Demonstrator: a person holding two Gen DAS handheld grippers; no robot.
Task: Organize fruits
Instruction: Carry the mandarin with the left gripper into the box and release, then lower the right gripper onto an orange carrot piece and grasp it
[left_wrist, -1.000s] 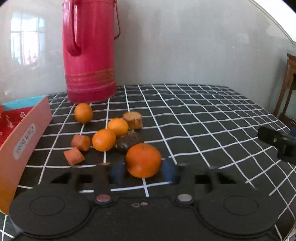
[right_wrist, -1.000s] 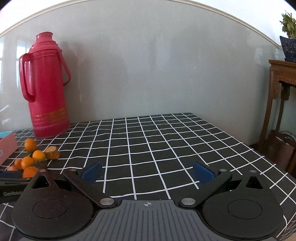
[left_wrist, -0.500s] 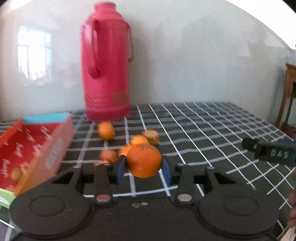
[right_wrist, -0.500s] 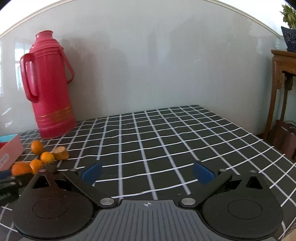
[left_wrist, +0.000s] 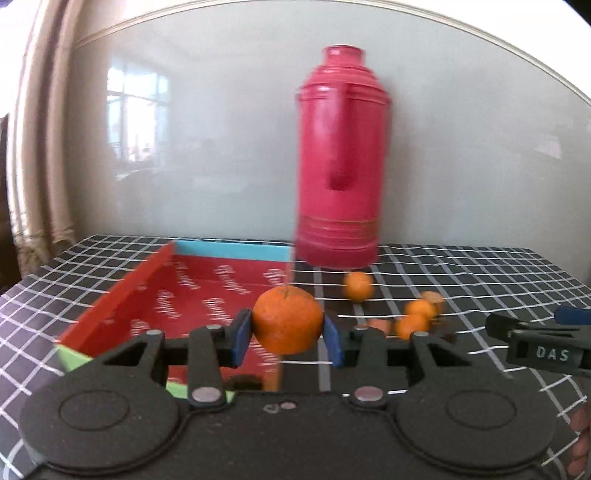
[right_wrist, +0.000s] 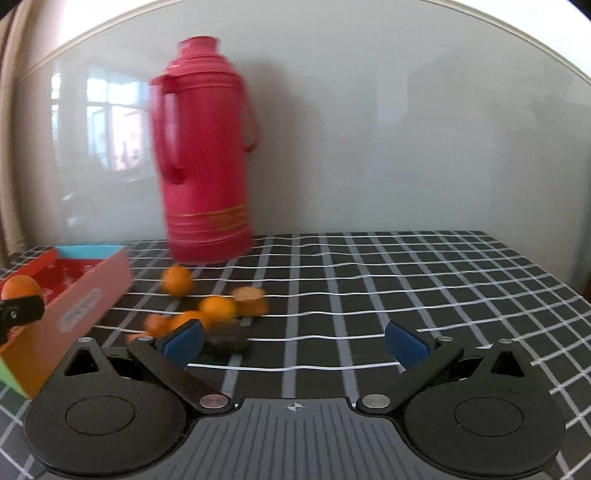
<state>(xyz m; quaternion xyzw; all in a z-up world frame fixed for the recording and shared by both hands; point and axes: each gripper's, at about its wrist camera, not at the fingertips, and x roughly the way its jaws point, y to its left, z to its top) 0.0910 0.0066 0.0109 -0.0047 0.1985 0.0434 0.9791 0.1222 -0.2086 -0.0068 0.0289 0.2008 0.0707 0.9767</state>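
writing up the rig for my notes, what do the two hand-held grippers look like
Both are matte black plastic with two round discs at the base and silver pivot screws. The left hand-held gripper has blue pads on short straight fingers. The right hand-held gripper has blue pads on angled link arms, a ribbed grey body and white "DAS" lettering on its side.

Layout relative to the thermos flask (right_wrist: 207, 155), which stands at the back of the table (right_wrist: 406, 280) against the wall. The open box (right_wrist: 88, 295) lies left of and before the flask. A single tangerine (right_wrist: 178, 280) sits just before the flask's base. Nearer the camera lies a cluster of fruits (right_wrist: 218, 314). A held tangerine (left_wrist: 287, 319) hangs between the left gripper (left_wrist: 287, 334) pads, above the box's right wall.
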